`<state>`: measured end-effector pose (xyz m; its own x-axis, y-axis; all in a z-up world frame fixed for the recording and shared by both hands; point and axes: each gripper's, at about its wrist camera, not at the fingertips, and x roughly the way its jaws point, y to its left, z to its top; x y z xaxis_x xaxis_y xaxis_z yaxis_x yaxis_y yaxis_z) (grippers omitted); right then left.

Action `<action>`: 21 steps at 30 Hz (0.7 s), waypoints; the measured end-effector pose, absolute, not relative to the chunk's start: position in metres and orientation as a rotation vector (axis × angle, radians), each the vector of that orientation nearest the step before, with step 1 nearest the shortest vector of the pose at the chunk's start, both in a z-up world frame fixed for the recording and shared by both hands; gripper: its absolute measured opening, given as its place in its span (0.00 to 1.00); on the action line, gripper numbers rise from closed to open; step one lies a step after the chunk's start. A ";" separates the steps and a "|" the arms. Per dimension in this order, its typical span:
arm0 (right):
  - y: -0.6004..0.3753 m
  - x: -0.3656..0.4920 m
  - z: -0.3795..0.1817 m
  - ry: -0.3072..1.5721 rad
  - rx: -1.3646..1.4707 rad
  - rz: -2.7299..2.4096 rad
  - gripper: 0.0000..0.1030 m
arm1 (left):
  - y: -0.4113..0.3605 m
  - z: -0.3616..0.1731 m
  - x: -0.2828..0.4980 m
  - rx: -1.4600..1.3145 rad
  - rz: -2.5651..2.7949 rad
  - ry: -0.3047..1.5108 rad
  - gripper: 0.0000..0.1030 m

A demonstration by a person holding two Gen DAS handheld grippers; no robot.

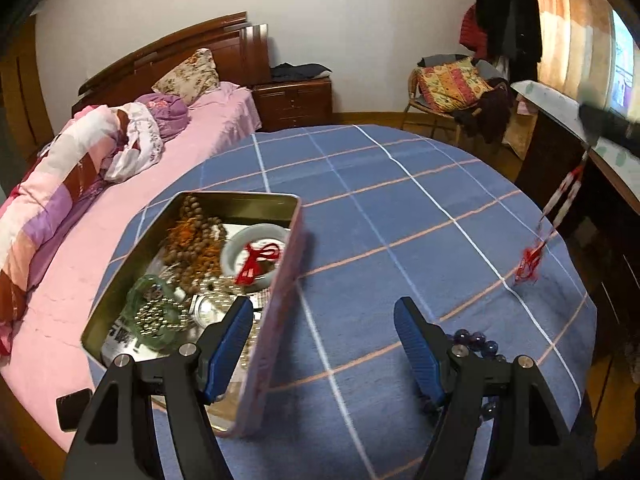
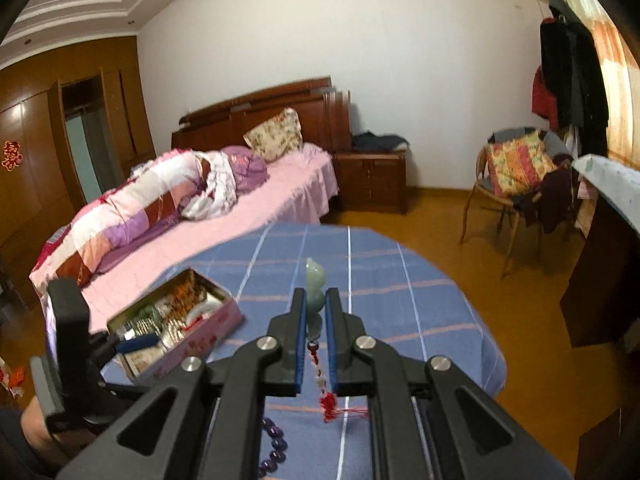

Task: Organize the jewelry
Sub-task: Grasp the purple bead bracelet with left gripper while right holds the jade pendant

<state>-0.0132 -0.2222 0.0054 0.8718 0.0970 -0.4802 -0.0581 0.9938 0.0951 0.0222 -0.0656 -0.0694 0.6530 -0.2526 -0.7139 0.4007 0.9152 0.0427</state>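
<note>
An open pink tin box (image 1: pixel 276 312) (image 2: pixel 200 338) sits on the blue checked table and holds brown bead strings (image 1: pixel 196 240), a pale bangle (image 1: pixel 256 252) with a red cord, and green and silver jewelry. My left gripper (image 1: pixel 324 320) is open, one finger over the tin, the other beside dark purple beads (image 1: pixel 476 340) (image 2: pixel 274 444). My right gripper (image 2: pixel 313 308) is shut on a pale green gourd pendant (image 2: pixel 314 280), held above the table; its beaded cord and red tassel (image 2: pixel 330 404) hang below. In the left wrist view the cord and tassel (image 1: pixel 528 266) dangle at the right.
A bed with pink sheets (image 2: pixel 224 220) lies left of the table. A wooden nightstand (image 2: pixel 372 184) and a chair with cushions and clothes (image 2: pixel 520 176) stand by the far wall. A dark desk (image 2: pixel 600 248) stands at the right.
</note>
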 end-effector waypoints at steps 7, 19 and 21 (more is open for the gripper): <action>-0.230 -0.012 -0.026 0.588 0.084 0.079 0.11 | -0.081 -0.079 0.022 0.240 -0.401 0.802 0.71; -0.233 -0.007 -0.073 0.714 0.072 0.083 0.11 | -0.100 -0.100 0.015 0.285 -0.451 0.851 0.71; -0.233 -0.008 -0.078 0.727 0.071 0.085 0.11 | -0.104 -0.105 0.013 0.303 -0.470 0.870 0.71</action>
<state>-0.0076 -0.2331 -0.0776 0.7441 0.1023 -0.6602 -0.0529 0.9941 0.0945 0.0126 -0.1042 -0.1052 0.5535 -0.2697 -0.7880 0.5109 0.8571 0.0655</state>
